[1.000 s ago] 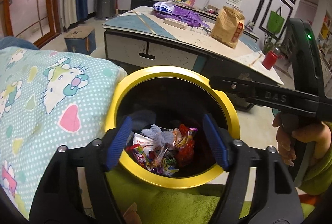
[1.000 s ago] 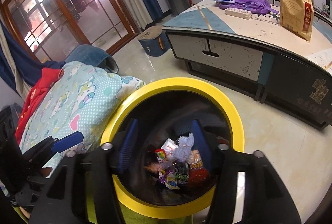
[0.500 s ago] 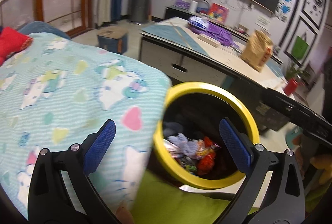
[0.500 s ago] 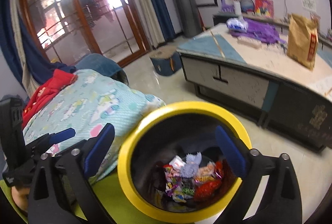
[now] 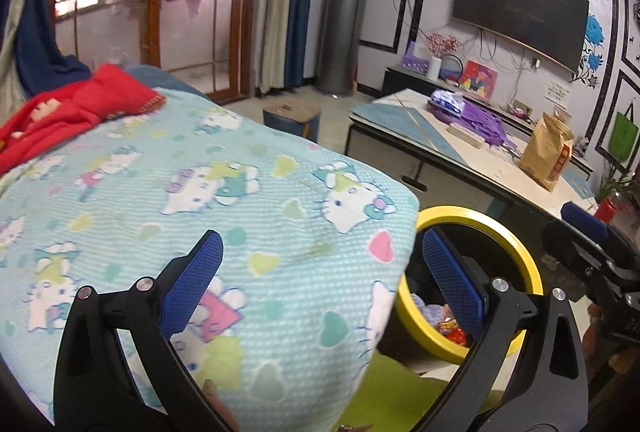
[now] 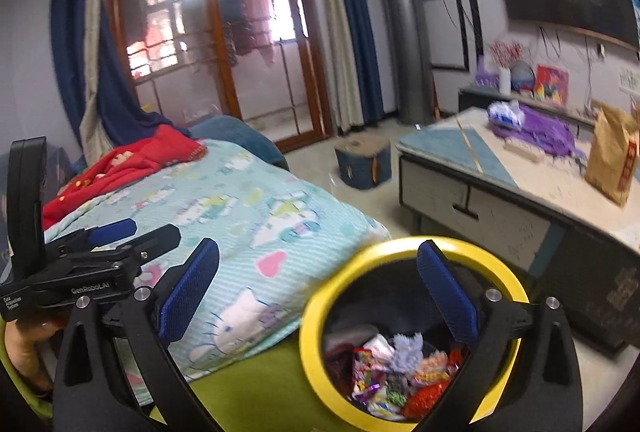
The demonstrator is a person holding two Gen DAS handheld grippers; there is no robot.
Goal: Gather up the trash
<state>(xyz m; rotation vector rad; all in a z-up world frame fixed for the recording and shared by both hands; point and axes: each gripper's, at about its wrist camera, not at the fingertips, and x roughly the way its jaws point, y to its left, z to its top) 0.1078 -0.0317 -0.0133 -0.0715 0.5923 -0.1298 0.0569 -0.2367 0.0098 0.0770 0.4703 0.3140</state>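
Right wrist view shows the yellow-rimmed black round bin (image 6: 316, 324) of crumpled wrappers (image 6: 394, 376) beside the cartoon-print turquoise blanket (image 6: 240, 199), both the right gripper (image 6: 318, 292) and left gripper (image 5: 322, 282) spread wide and empty, so stray trash could be missed if the blanket hides it.

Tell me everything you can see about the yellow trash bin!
The trash bin is round, with a bright yellow rim and dark inner walls that look like plastic. It stands upright and open, with no lid in view. At its bottom lies a heap of colourful wrappers and crumpled scraps. It stands beside the cartoon-cat blanket and a green cover, by the low table. Neither gripper touches it.
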